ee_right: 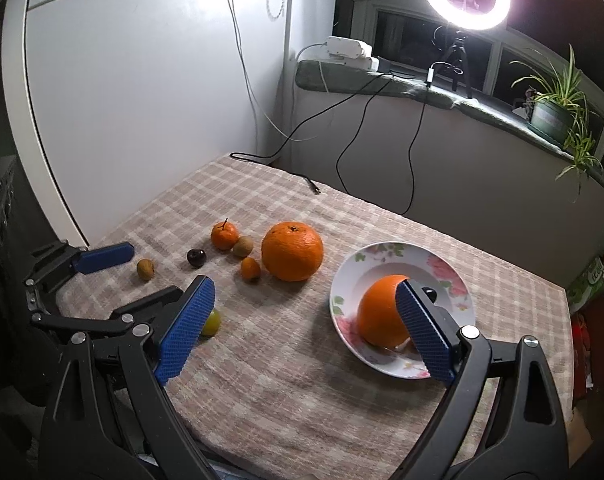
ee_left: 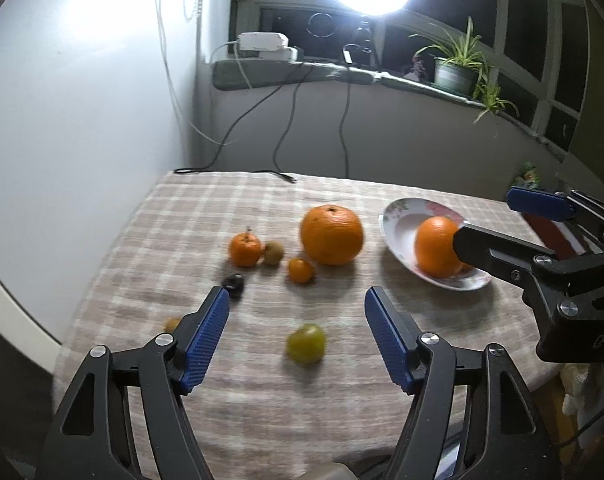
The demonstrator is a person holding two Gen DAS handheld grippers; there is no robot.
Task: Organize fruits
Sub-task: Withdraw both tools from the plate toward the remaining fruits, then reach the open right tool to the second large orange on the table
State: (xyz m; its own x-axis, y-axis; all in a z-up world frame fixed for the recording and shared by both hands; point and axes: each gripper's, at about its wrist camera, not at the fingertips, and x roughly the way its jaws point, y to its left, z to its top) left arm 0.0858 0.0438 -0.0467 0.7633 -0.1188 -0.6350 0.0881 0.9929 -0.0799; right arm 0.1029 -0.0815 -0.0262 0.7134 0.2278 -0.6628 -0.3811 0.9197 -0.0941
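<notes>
Green fruit sits at 12 o'clock between wide left gripper pads (nearer arm); right gripper wide, empty.

Orange sits in plate, right side of table. Large orange left of plate, apart from it. Left of that: tangerine, kiwi touching it, small citrus in front. Cherry, poss. plum, further left. Greenish fruit nearest front edge.
</notes>
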